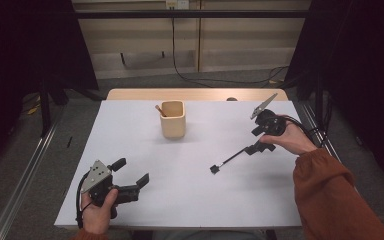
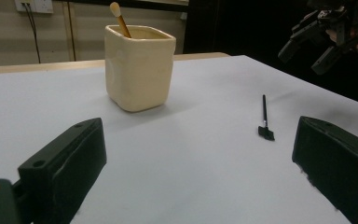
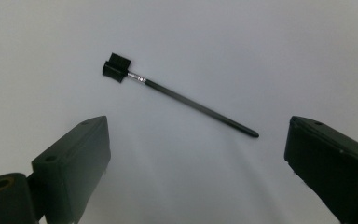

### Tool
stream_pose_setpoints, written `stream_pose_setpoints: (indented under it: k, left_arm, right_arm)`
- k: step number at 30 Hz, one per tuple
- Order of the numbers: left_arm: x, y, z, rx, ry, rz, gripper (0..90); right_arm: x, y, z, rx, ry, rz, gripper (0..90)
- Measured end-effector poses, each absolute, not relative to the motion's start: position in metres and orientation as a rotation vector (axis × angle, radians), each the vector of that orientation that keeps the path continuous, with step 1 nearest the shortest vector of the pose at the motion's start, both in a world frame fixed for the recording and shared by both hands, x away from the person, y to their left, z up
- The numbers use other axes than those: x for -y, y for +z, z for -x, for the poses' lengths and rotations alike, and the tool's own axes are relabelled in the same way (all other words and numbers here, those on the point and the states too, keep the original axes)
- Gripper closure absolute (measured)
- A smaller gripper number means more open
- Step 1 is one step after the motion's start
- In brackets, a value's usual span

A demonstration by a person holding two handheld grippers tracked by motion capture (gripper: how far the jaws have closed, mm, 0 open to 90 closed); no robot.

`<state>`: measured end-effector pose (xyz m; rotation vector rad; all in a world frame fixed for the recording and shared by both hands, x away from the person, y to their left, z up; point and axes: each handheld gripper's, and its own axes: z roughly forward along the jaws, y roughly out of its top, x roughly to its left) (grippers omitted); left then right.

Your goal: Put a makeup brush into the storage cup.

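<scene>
Brush (image 3: 182,99) beneath open right hand-held gripper (image 3: 196,158)

Table top (image 1: 190,190): smooth, matt white sheet, paper-like; a bare wood strip shows along its far edge. Cup (image 2: 140,65): cream, glazed ceramic by the look, softly glossy, slightly uneven walls. Stick (image 2: 120,18) in it: pale wood, matt. Brush (image 3: 182,100): thin black handle with a slight sheen, small shiny metal collar, matt black head. My jaws: matt black plastic, finely textured.
</scene>
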<state>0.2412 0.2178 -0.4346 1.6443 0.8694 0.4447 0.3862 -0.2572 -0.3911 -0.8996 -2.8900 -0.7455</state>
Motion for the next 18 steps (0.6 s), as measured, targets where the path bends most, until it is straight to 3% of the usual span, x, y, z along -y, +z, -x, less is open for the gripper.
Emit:
stream_pose_setpoints:
  k: [18]
  left_arm:
    - [-0.217, -0.436, -0.242, -0.856, 0.429, -1.65, 2.7]
  right_arm:
    - [0.239, -0.413, -0.391, 2.942, -0.39, 0.806, 6.3]
